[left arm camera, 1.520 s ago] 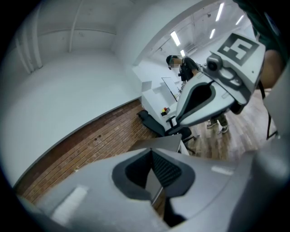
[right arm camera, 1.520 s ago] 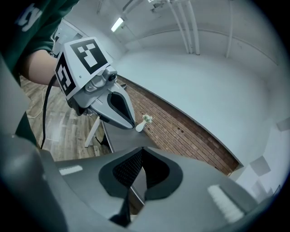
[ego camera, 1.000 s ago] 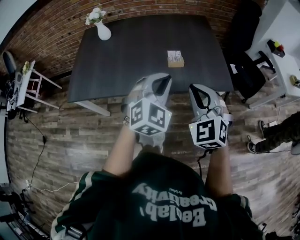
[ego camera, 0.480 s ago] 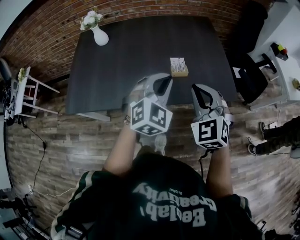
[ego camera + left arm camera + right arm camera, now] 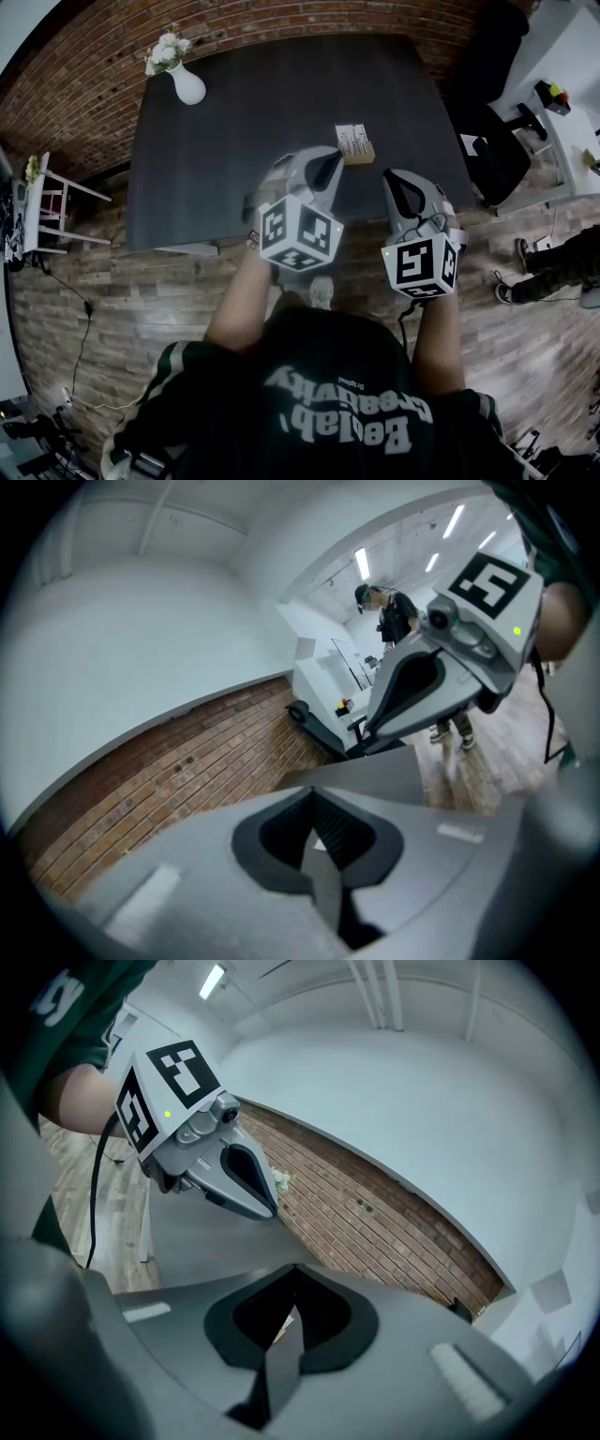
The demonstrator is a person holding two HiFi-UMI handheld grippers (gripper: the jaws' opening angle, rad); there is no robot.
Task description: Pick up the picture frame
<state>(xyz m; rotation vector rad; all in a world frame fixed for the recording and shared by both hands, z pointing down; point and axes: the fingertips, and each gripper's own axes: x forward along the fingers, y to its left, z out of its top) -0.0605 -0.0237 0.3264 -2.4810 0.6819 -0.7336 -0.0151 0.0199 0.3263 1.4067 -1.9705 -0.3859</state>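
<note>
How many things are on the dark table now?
2. A vase of flowers at the far-left corner of the table, and the frame toward the right side. Part of the near edge is covered, so something could be hidden.

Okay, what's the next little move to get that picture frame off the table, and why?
Probably open the jaws before reaching further. The left gripper and right gripper are both shut and empty, and the picture frame sits on the dark table just ahead of their tips, untouched.
</note>
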